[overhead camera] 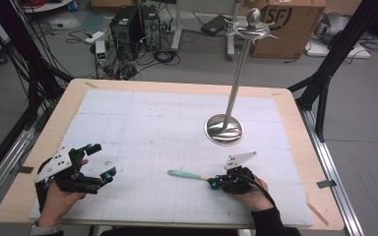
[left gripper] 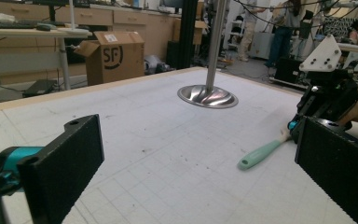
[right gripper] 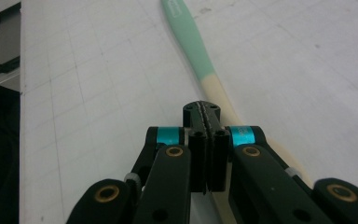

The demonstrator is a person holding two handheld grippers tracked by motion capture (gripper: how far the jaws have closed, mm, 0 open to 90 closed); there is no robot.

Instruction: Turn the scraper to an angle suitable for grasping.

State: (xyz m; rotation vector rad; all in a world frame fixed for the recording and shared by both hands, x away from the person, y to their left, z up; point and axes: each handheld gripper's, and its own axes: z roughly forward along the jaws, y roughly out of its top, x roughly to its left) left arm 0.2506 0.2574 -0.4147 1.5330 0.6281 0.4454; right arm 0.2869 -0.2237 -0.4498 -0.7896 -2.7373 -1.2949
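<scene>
Nearest the camera, the right gripper [overhead camera: 215, 183] lay low at the front of the worktop [overhead camera: 295, 147], its fingers pressed together with nothing between them, and the mint-handled brush [overhead camera: 186, 174] ran beneath and beside them, its handle pointing left. Well apart at the front-left edge, the left gripper [overhead camera: 100, 162] had its fingers spread wide and empty. Bare gridded mat [overhead camera: 142, 123] stretched between them and back to the steel stand [overhead camera: 224, 129].

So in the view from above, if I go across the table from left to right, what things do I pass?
Left gripper, jaws wide apart → mint-handled utensil lying flat on the mat → right gripper, jaws shut, at the utensil's pale end → round base of the metal stand, set farther back on the table.
</scene>
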